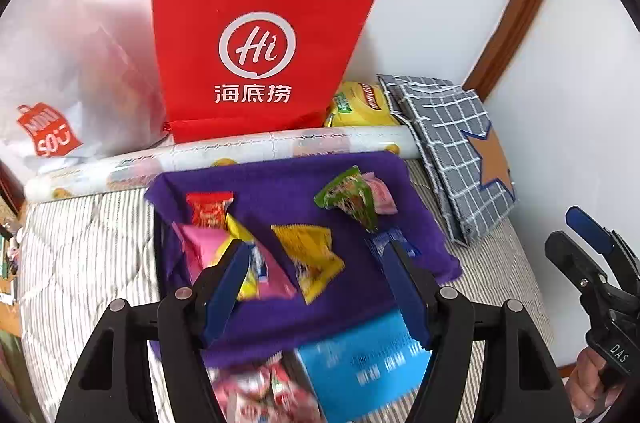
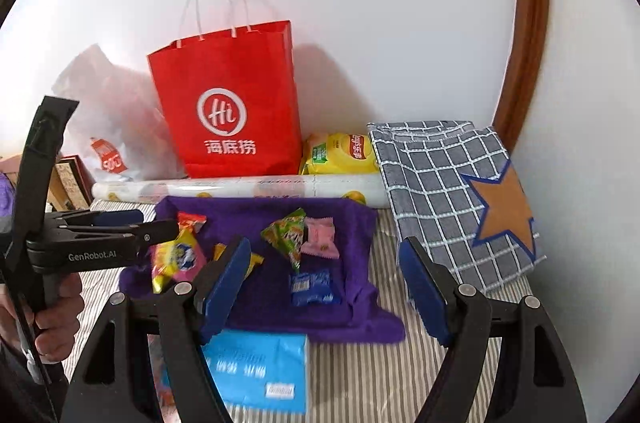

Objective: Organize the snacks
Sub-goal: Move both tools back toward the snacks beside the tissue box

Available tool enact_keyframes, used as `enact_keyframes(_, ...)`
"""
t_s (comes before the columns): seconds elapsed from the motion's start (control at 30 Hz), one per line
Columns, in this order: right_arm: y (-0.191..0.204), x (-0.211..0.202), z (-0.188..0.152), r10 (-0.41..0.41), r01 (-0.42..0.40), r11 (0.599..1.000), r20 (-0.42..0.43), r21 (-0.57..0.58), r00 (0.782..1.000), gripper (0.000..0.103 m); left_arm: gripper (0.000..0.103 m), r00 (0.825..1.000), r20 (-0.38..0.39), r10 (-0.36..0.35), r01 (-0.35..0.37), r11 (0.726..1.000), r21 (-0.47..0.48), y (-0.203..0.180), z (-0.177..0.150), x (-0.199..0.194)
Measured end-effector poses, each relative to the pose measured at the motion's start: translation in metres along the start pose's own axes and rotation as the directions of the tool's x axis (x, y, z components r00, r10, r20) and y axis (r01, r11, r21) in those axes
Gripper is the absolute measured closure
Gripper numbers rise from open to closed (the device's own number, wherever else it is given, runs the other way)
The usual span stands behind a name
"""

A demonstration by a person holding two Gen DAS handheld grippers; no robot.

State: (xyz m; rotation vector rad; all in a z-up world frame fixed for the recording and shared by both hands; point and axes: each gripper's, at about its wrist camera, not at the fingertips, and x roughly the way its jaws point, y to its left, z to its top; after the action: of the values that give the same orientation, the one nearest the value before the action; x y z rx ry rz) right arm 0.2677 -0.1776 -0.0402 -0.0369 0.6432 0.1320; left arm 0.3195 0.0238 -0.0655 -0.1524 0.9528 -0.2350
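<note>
A purple cloth (image 1: 280, 311) (image 2: 352, 223) lies on the striped bed with small snack packets on it: red (image 1: 208, 209), pink-and-yellow (image 1: 244, 263) (image 2: 176, 255), yellow (image 1: 312, 259), green (image 1: 352, 199) (image 2: 286, 233), pink (image 1: 382, 197) (image 2: 320, 239) and blue (image 2: 312, 287). My left gripper (image 1: 315, 246) (image 2: 158, 223) hovers open above the cloth's near half, holding nothing. My right gripper (image 2: 325, 243) (image 1: 580, 235) hangs open over the cloth's right edge, also with nothing in it. A flat light-blue packet (image 1: 360, 371) (image 2: 256, 367) lies at the cloth's near edge.
Against the wall stand a red paper bag (image 1: 256, 43) (image 2: 228, 103), a white plastic bag (image 1: 52, 95) and a yellow chips bag (image 1: 360, 103) (image 2: 340, 153). A rolled sheet (image 1: 240, 155) lies behind the cloth. A grey checked star bag (image 1: 452, 151) (image 2: 440, 191) sits on the right.
</note>
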Motion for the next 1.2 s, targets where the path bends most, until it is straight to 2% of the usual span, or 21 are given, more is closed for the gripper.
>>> enact_keyframes(0.33,0.014,-0.054,-0.042,0.019,-0.02,0.999,0.016,0.026,1.0,0.027,0.035,1.0,0.026,0.011,-0.011,1.0,0.006,-0.007,-0.054,-0.052)
enact_keyframes(0.57,0.023,-0.072,-0.076,0.056,-0.056,0.998,0.006,0.039,0.998,0.027,0.035,0.999,0.029,0.033,-0.032,0.999,-0.029,0.004,-0.089,-0.072)
enact_keyframes(0.73,0.033,-0.066,-0.105,0.078,-0.077,0.996,-0.021,0.034,0.997,0.027,0.035,0.997,0.023,0.068,-0.067,0.996,-0.06,0.017,-0.117,-0.076)
enact_keyframes(0.93,0.051,-0.04,-0.145,0.129,-0.128,0.992,-0.103,0.017,0.986,0.028,0.035,0.997,-0.013,0.071,-0.072,0.993,-0.095,0.036,-0.148,-0.069)
enact_keyframes(1.2,0.069,-0.014,-0.174,0.184,-0.184,0.983,-0.165,0.015,0.969,0.028,0.035,0.995,-0.035,0.09,-0.093,0.99,-0.108,0.057,-0.168,-0.064)
